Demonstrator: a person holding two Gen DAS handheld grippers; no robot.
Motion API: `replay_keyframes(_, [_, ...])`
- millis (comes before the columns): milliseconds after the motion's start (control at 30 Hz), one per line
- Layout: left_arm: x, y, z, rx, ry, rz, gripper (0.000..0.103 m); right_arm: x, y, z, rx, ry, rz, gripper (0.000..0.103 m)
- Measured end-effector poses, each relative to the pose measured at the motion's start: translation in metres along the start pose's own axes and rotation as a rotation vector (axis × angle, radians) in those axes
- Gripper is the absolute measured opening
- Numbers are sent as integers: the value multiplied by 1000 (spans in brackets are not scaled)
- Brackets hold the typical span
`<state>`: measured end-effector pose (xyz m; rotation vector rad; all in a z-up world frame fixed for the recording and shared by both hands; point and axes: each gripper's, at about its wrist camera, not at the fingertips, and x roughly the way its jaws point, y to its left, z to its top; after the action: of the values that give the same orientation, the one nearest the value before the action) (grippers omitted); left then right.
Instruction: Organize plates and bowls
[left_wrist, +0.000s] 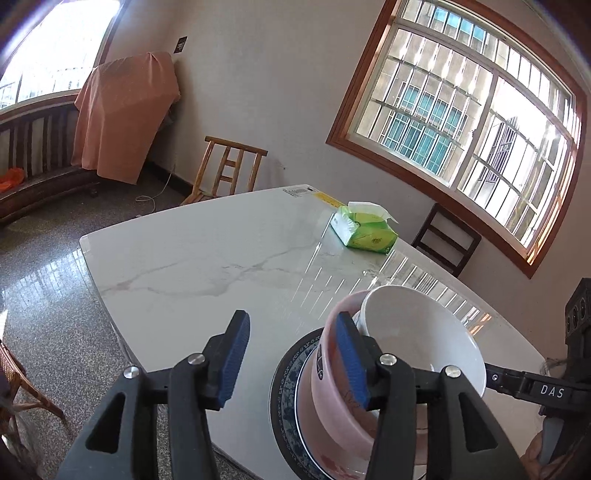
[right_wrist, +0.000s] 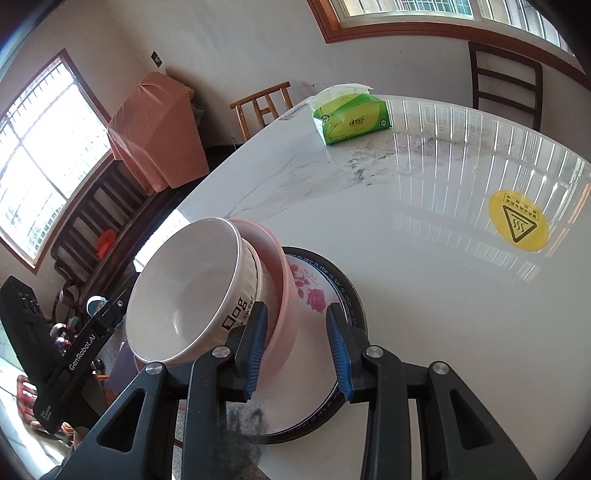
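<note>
White bowl (right_wrist: 188, 291) (black lettering) nested in pink bowl (right_wrist: 282, 295) — both grippers' jaws released

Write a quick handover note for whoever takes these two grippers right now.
Left gripper: open, holding nothing, one finger beside the pink bowl.
Right gripper: open, holding nothing, one finger by that bowl's rim.
Stack: white bowl nested in the pink bowl, both tilted, on the rose plate, which sits on a dark-rimmed plate near the table edge.
Done: stacking.
Left: probably level the bowls and pull away.
</note>
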<state>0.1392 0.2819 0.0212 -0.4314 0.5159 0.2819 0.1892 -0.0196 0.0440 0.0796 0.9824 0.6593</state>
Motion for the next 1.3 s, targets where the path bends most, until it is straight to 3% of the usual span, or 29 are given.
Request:
replay_keyframes(233, [-4,0,-3,32,-4,55,49,-29,12,-14,-30,-146,7,44])
replay_keyframes(500, [-17,3,-12,73,-36,118,49,-63,50,-41,-154,-306,18,62])
replay_keyframes(667, [-38,-6,-19,153,-94,159,49,-76,67,-61,-199,-367,22,66])
replay_keyframes(767, [-56,-14,-22,196,-140,170,49,-84,70,-75,-203,-393,33,75])
replay_keyframes(867, [-78,-21,-25,214,-195,179,50,-97,67,-86,-194,-427,53,75])
replay_keyframes(967, [-98,-28,-24,220,-209,165,62,-110,65,-97,-195,-456,47,76])
replay_keyframes(1033, [-114,-31,-25,205,-250,131,64,-118,63,-104,-201,-479,38,76])
replay_keyframes(1133, [-138,-34,-26,170,-295,77,81,-130,62,-115,-210,-517,29,79])
replay_keyframes(1300, [-190,-52,-32,199,-424,54,90,-152,64,-136,-225,-627,6,88])
